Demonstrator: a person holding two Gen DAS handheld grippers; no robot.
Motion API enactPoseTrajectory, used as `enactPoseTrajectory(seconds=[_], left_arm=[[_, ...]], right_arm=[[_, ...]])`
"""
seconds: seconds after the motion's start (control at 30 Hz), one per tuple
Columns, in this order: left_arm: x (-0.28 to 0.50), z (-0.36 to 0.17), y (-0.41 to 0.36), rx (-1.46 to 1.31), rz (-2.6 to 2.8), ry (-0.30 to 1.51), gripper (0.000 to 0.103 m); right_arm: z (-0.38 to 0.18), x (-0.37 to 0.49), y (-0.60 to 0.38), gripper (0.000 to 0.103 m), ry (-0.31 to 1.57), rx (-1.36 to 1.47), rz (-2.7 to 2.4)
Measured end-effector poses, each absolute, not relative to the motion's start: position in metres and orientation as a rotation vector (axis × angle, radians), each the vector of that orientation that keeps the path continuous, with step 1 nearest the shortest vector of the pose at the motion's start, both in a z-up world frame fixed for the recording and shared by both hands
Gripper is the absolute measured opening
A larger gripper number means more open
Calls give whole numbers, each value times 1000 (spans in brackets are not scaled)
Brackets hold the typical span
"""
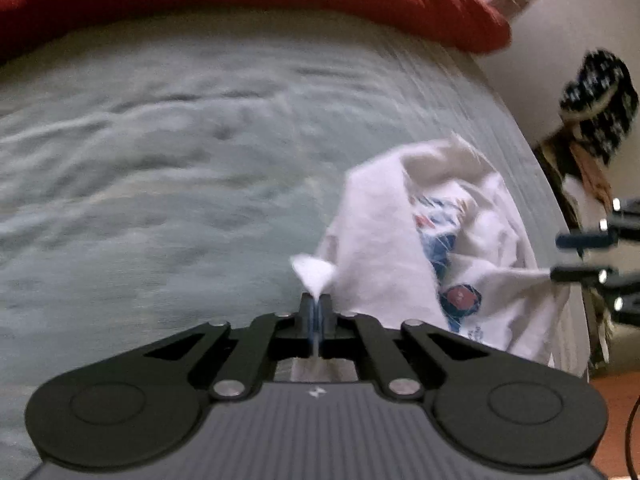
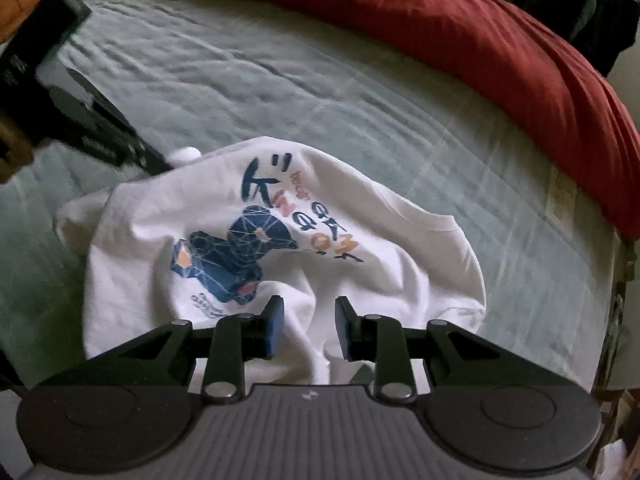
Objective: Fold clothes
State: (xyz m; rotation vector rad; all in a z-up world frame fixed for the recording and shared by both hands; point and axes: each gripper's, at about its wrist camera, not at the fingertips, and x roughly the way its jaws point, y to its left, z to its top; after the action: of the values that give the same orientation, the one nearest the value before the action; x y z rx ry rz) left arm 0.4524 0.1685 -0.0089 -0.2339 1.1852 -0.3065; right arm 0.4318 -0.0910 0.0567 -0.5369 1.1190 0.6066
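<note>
A white T-shirt (image 1: 380, 232) with a blue and orange print lies crumpled on the grey-green bed sheet (image 1: 160, 160). My left gripper (image 1: 316, 300) is shut on a small corner of its white fabric, which sticks up past the fingertips. In the right wrist view the same T-shirt (image 2: 360, 216) lies print-up just beyond my right gripper (image 2: 309, 320). Its jaws stand apart over a fold of the shirt, and the pads press on nothing. The left gripper (image 2: 160, 164) shows at the shirt's far left corner. The right gripper (image 1: 568, 258) enters from the right edge, at the shirt's edge.
A red cover (image 2: 480, 40) lies bunched along the far side of the bed sheet (image 2: 280, 80). The bed's edge runs down the right. Beyond it hang dark clothes (image 2: 592, 12) and a black-and-white patterned item (image 1: 600, 100). The sheet left of the shirt is bare.
</note>
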Motion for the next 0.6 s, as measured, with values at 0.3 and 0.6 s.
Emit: enactPoseTrajectory(seconds=[0.3,0.6], left_arm=[[453,34,234,-143,-137,1111,0],[474,40,273,-45,-50,1088,0]], right_arm=[[57,413,-81,34,1122,-485,598],[65,410,-71,34,1101,-491,597]])
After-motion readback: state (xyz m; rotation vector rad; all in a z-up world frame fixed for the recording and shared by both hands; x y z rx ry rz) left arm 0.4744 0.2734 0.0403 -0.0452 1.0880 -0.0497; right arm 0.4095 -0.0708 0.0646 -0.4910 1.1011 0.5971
